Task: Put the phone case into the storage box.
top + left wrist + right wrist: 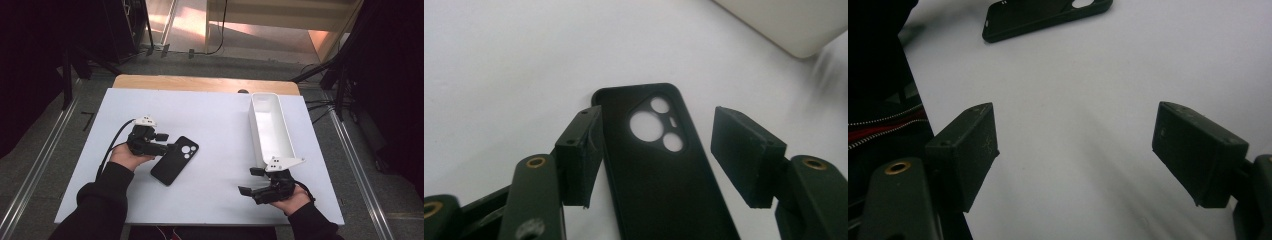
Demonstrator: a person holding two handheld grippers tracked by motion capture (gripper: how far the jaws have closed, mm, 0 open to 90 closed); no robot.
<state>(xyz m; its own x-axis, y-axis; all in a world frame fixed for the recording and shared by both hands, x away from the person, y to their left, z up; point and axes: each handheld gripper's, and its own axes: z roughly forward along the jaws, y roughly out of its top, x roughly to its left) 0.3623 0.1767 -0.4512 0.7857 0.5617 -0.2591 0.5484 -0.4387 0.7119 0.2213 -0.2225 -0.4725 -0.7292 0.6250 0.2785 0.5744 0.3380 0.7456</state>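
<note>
A: Left gripper straddles the black phone case, pads spread and clear of it; the case lies flat on the white table, left of the tray.

B: A release, I'd judge; next it must back off. Right gripper gapes empty; no writing legible.

The phone case was matt black, apparently soft plastic or rubber, smooth, with clean-cut camera openings. The tabletop carried a smooth matt white sheet; beyond the case, a bare wooden edge showed. The tray right of the case was white, smooth plastic with a slight sheen. The left gripper had matt black pads and brass-coloured metal pivots; the right gripper likewise.
</note>
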